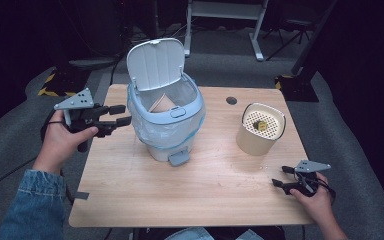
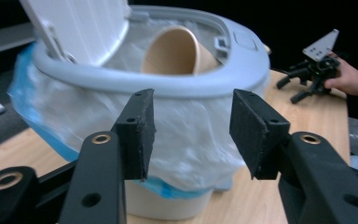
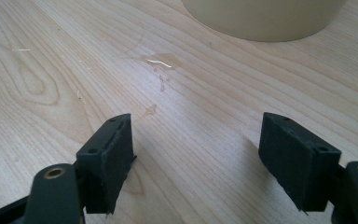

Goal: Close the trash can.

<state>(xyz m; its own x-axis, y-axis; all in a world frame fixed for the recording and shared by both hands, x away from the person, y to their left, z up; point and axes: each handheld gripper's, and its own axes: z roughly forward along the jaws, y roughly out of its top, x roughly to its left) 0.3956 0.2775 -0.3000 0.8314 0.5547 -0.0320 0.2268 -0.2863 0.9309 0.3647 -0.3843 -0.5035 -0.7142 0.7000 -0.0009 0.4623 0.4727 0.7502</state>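
A grey-and-white pedal bin [image 1: 166,120] stands on the wooden table [image 1: 205,190] with its lid [image 1: 156,62] up and a clear bag lining it. A tan paper cup [image 1: 162,104] lies tilted inside. My left gripper [image 1: 125,114] hovers just left of the bin's rim, jaws open and empty. In the left gripper view the gripper [image 2: 193,100] faces the bin [image 2: 177,84] and the cup [image 2: 175,51]. My right gripper [image 1: 279,176] rests low at the table's front right, open. In the right gripper view the gripper [image 3: 196,121] has bare wood between its jaws.
A cream container [image 1: 260,127] with a perforated top stands right of the bin, just beyond the right gripper; its base [image 3: 265,18] shows close ahead. A small wet smear [image 3: 161,60] lies on the wood. A cable hole [image 1: 231,100] sits at the back.
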